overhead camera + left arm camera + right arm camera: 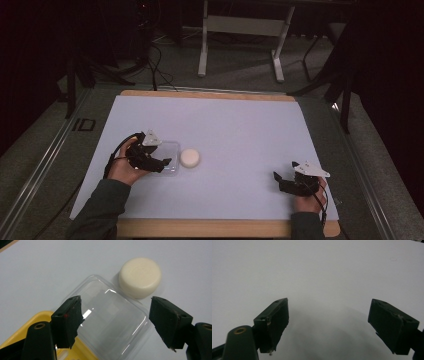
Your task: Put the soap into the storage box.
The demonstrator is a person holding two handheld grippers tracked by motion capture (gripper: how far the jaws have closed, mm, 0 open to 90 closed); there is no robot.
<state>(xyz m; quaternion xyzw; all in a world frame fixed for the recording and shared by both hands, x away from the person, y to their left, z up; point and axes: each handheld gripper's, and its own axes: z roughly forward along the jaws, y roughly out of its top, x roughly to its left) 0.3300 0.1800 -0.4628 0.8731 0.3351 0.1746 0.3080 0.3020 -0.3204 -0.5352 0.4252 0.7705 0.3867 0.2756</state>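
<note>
Clear plastic, thin and glossy: a clamshell lid (pixel 110 322) lies flat on the white table sheet (pixel 240 125), hinged to a yellow tray (pixel 37 322) toward seven o'clock in the left gripper view. The left gripper (pixel 115 322) hovers over it, jaws spread wide, gripping nothing. A cream soap puck (pixel 140 277) sits just beside the lid at one o'clock. The lid looks light, flexible and slippery; its raised rim seems the likeliest hold. Roughly square, its diagonal runs toward the puck. The right gripper (pixel 329 325) rests well apart, jaws wide and empty.
</note>
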